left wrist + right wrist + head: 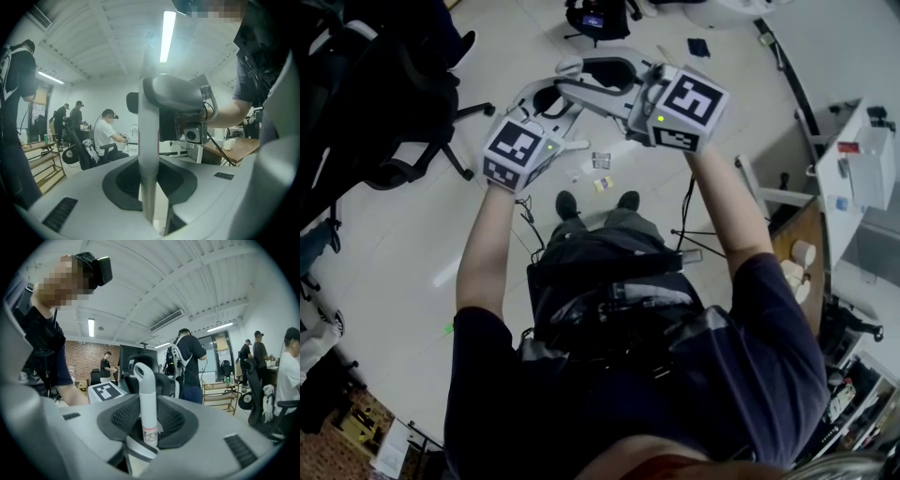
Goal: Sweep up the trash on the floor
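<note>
Left gripper point(150, 199) clamps the upright grey handle point(150, 140). Right gripper point(147, 430) is closed on the loop-topped white handle point(148, 399). Trash point(601, 161) lies on the floor point(394, 244) just beyond the shoes point(567, 202), between and below both grippers.

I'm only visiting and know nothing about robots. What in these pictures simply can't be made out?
- Left gripper view: the pale handle drops out of sight between the jaws, so whether it belongs to a broom or a dustpan is hidden.
- Right gripper view: the white handle disappears the same way, and its label print is too small to read.
- Head view: the scraps on the floor are too small to identify.
</note>
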